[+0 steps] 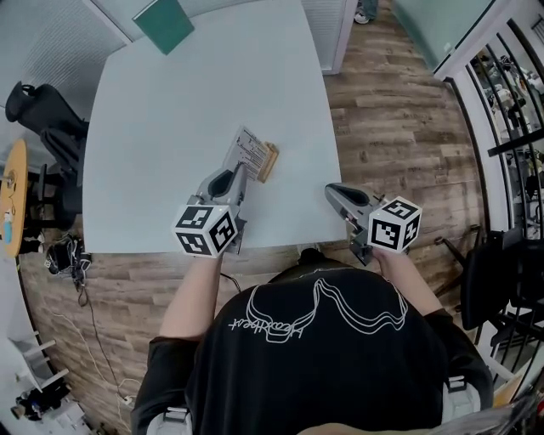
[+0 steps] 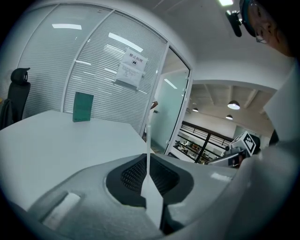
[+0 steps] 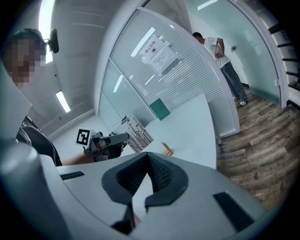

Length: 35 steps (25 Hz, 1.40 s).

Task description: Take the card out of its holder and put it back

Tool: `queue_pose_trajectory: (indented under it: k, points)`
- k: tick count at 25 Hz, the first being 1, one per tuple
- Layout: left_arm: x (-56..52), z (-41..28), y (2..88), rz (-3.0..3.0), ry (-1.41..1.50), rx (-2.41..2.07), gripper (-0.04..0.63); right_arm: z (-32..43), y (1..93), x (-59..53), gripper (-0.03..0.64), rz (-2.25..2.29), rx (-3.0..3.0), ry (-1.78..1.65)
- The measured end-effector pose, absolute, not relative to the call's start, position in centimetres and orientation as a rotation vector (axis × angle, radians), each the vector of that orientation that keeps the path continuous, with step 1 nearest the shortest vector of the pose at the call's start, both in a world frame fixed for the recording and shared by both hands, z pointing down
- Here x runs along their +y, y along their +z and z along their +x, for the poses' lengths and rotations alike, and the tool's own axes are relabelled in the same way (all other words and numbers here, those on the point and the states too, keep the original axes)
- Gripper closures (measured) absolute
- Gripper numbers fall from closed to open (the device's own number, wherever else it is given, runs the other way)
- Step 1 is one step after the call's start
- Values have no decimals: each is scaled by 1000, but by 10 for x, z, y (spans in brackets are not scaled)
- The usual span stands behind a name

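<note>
Card (image 1: 249, 151) is clamped edge-on in the left gripper (image 1: 241, 172) above the white table (image 1: 153, 127), with the wooden holder (image 1: 269, 161) lying just to its right. Right gripper (image 1: 333, 194), jaws together and empty, hangs at the table's near-right edge. Green board (image 1: 166, 21) stands at the far side.

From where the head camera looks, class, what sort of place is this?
Probably an office meeting room: glass partition walls with blinds, a large white table, and a black office chair beside it.
</note>
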<state>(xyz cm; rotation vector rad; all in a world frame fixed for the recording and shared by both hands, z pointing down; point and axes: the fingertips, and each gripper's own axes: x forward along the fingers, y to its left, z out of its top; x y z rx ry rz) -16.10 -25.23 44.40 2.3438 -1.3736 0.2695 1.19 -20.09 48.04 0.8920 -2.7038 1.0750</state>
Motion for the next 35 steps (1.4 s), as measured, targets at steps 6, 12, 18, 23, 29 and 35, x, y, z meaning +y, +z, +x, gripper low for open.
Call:
queue_pose_trajectory:
  k: [6, 12, 18, 23, 29, 35]
  points:
    - [-275, -166, 467, 2335, 320, -1387, 571, 13, 488, -214, 607, 892, -2683, 1092]
    - [-280, -165, 479, 2332, 350, -1376, 571, 10, 488, -217, 607, 884, -2679, 1088]
    - [-281, -165, 487, 2345, 369, -1365, 571, 13, 494, -216, 607, 891, -2660, 1109]
    - [-283, -162, 494, 2341, 381, -1356, 571, 14, 497, -216, 607, 891, -2654, 1117]
    - [-281, -159, 503, 2335, 397, -1351, 571, 16, 503, -215, 607, 889, -2643, 1139]
    - [-280, -157, 513, 2308, 417, -1350, 571, 17, 509, -216, 607, 876, -2633, 1154]
